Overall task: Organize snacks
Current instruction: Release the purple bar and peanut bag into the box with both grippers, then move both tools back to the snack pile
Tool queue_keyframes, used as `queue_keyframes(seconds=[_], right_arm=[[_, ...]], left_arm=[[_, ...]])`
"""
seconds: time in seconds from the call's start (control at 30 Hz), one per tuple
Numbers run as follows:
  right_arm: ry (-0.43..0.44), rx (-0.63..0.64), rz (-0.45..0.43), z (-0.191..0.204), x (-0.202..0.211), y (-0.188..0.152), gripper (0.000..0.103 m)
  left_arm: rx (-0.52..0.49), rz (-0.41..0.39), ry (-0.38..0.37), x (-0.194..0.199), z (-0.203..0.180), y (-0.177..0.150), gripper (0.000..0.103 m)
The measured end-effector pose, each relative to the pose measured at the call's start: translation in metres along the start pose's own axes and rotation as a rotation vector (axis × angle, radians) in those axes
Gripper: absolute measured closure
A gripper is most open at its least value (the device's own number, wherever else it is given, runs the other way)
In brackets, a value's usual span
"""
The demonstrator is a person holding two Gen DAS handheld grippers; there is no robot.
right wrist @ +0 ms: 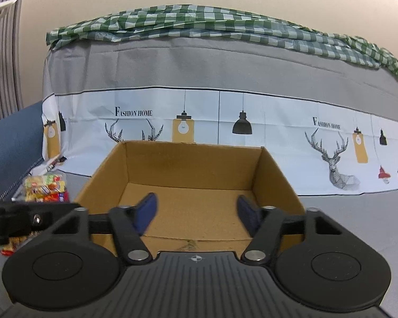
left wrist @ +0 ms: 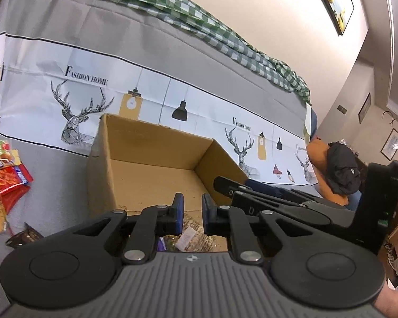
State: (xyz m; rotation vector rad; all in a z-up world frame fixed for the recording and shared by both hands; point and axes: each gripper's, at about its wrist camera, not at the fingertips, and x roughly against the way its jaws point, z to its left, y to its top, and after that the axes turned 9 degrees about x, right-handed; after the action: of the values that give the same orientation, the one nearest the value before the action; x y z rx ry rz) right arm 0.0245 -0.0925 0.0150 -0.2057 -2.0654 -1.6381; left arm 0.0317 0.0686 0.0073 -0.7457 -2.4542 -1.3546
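An open cardboard box [left wrist: 146, 164] stands on the grey cover; it also shows in the right wrist view [right wrist: 193, 175]. My left gripper [left wrist: 193, 216] hovers over the box's near edge, its blue pads a narrow gap apart and nothing between them. Below it a clear-wrapped snack [left wrist: 191, 235] lies in the box. My right gripper [right wrist: 196, 212] is open and empty over the box's near part; it shows in the left wrist view [left wrist: 252, 193]. Loose snack packets lie left of the box [left wrist: 5, 169], also seen in the right wrist view [right wrist: 45, 186].
The sofa backrest [right wrist: 225, 66] with a deer-print cover rises behind the box, a green checked cloth [right wrist: 199, 23] on top. A dark brown packet [left wrist: 24, 237] lies near left. A dark blue cushion [right wrist: 10, 145] is at the left.
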Motion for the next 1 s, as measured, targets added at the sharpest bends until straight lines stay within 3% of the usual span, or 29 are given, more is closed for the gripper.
queue_keyframes(seconds=[0.07,0.2,0.3,0.37,0.47,0.5,0.57,0.67,0.8,0.93,1.0], right_arm=[[0.012,-0.025,0.000,0.004,-0.001,0.003,0.055],[0.018,-0.037,-0.027,0.022,0.003,0.009,0.057],[0.038,-0.044,-0.051,0.039,0.008,0.014,0.057],[0.056,-0.040,-0.062,0.053,0.011,0.017,0.057],[0.093,-0.011,-0.082,0.078,0.015,0.020,0.057],[0.109,0.004,-0.085,0.087,0.017,0.020,0.057],[0.151,0.042,-0.091,0.108,0.019,0.021,0.057],[0.213,0.129,-0.101,0.142,0.022,0.019,0.057],[0.290,0.276,-0.074,0.193,0.016,0.007,0.057],[0.292,0.353,0.001,0.228,-0.001,-0.006,0.055],[0.287,0.346,0.047,0.235,-0.015,-0.009,0.043]], left_arm=[[-0.002,0.005,-0.016,0.009,0.003,0.004,0.088],[-0.001,0.076,-0.067,0.029,0.015,0.023,0.088],[-0.053,0.085,-0.009,0.044,0.030,0.044,0.088],[-0.050,0.041,0.036,0.058,0.050,0.052,0.088],[0.065,-0.013,0.112,0.075,0.100,0.045,0.088],[0.123,0.025,0.229,0.073,0.118,0.047,0.089],[0.214,0.012,0.320,0.079,0.142,0.051,0.089],[0.340,-0.009,0.348,0.086,0.170,0.055,0.089],[0.402,0.010,0.412,0.084,0.187,0.056,0.089],[0.450,0.041,0.420,0.078,0.197,0.055,0.089],[0.441,0.054,0.428,0.077,0.199,0.053,0.085]])
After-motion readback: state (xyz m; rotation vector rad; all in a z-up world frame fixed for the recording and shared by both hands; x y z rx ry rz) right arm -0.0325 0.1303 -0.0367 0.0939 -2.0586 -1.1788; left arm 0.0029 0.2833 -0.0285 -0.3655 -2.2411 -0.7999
